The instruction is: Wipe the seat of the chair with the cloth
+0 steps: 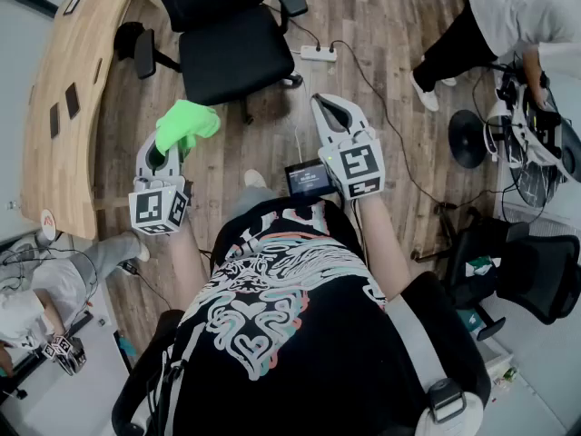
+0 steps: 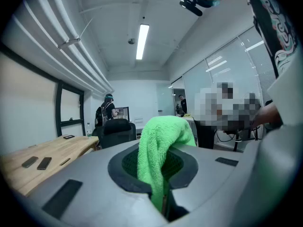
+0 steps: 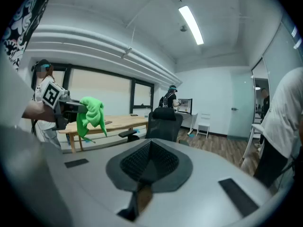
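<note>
A black office chair [image 1: 227, 53] stands on the wood floor ahead of me, its seat facing up, nothing lying on it. My left gripper [image 1: 163, 151] is shut on a bright green cloth [image 1: 186, 123], which bunches over its tips just short of the chair's front left. In the left gripper view the cloth [image 2: 161, 145] hangs between the jaws and the chair [image 2: 116, 129] shows behind it. My right gripper [image 1: 329, 109] is shut and holds nothing, to the right of the chair. The right gripper view shows the chair [image 3: 163, 122] ahead and the cloth [image 3: 92, 112] at left.
A curved wooden desk [image 1: 73, 89] runs along the left. A white power strip [image 1: 318, 53] and its cable lie on the floor right of the chair. A person [image 1: 508, 16] stands at top right, near a round black base [image 1: 467, 139]. Another dark chair [image 1: 526, 262] sits at right.
</note>
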`<move>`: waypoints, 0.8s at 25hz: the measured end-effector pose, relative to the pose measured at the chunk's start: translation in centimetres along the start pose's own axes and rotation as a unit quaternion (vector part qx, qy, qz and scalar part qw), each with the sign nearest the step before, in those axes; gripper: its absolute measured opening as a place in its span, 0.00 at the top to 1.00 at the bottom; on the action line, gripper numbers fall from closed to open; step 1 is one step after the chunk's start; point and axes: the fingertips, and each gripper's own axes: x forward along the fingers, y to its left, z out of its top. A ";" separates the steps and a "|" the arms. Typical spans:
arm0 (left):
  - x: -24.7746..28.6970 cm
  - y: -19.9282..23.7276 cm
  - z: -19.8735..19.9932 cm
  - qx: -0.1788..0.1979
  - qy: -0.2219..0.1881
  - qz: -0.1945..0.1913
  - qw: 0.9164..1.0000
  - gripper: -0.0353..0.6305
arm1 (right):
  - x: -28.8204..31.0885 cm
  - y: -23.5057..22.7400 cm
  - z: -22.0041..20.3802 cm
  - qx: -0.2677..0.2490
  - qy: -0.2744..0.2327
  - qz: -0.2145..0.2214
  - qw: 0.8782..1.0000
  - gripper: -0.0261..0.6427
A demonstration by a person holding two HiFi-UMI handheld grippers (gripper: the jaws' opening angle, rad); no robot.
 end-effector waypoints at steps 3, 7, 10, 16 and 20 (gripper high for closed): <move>0.7 -0.2 0.4 -0.018 -0.006 -0.004 1.000 0.91 | 0.3 -0.7 0.4 0.021 -0.004 -0.003 1.000 0.96; 0.7 -0.9 0.5 -0.025 -0.009 -0.006 1.000 0.91 | 0.1 -0.5 0.3 0.012 -0.003 0.007 1.000 0.96; 0.7 -1.8 0.7 -0.021 -0.008 -0.005 1.000 0.91 | -0.6 -1.1 0.0 0.031 -0.007 0.010 0.999 0.96; 0.4 -3.1 0.4 -0.018 0.001 -0.002 1.000 0.91 | -1.3 -1.8 -0.9 0.061 -0.005 0.012 0.998 0.96; 0.7 -2.7 -0.3 -0.022 0.009 0.005 1.000 0.91 | -1.2 -1.7 -1.5 0.058 0.000 0.014 0.998 0.96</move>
